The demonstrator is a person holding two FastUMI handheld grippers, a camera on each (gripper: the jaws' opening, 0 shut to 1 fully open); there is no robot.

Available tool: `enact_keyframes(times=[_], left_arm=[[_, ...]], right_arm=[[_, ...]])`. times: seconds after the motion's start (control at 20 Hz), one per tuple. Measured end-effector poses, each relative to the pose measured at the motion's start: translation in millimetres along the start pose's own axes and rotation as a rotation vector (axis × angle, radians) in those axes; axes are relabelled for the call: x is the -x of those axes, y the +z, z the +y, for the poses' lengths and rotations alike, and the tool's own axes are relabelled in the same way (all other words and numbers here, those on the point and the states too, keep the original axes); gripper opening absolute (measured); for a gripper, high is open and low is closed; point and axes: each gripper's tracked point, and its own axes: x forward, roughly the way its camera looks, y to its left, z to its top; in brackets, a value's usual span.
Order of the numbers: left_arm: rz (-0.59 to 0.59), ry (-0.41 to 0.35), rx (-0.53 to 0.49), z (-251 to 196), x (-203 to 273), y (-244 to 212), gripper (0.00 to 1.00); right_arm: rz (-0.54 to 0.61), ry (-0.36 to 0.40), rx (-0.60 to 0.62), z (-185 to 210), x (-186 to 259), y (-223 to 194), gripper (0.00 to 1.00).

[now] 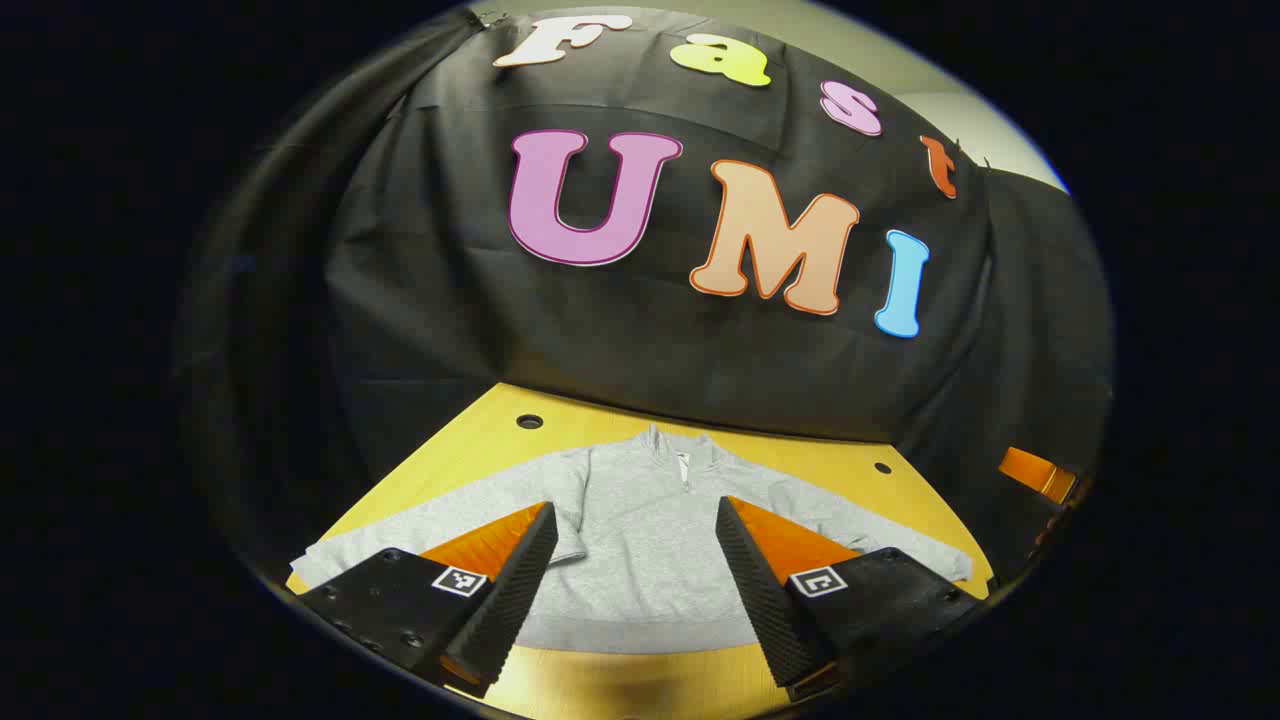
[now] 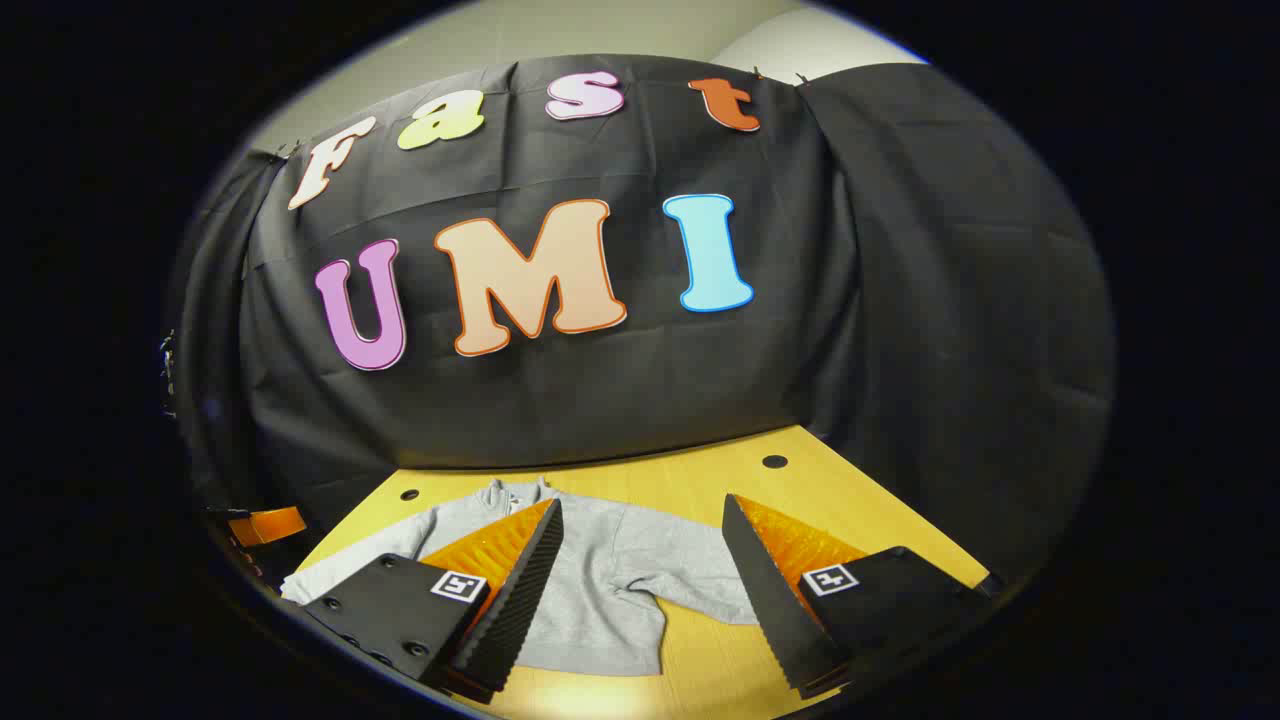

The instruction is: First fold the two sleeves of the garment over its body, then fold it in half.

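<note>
1. Grey sweatshirt lies flat on the yellow table, collar toward the black cloth wall, hem toward the grippers. Both sleeves out to the sides, unfolded; none of the folds done yet.
2. Long axis of the spread sleeves runs across, side to side, ahead of and below both tools.
3. Left gripper: fingers apart, holding nothing, above the body. Judged nearer the left sleeve.
4. Right gripper: fingers apart, nothing held, over the right sleeve.
5. Writing: square black-white markers on the grippers, no readable text. No garment label visible.
</note>
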Motion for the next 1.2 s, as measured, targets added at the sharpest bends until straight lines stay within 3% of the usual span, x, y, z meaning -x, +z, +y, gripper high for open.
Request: enact_keyframes(times=[0.7, 1.2], left_arm=[[-0.003, -0.016, -0.044, 0, -2, 6, 0.94], [0.003, -0.032, -0.062, 1, 3, 7, 0.93]], right_arm=[[-0.034, -0.08, -0.017, -29, 2, 14, 0.98], [-0.051, -0.204, -0.021, -83, 13, 20, 0.98]])
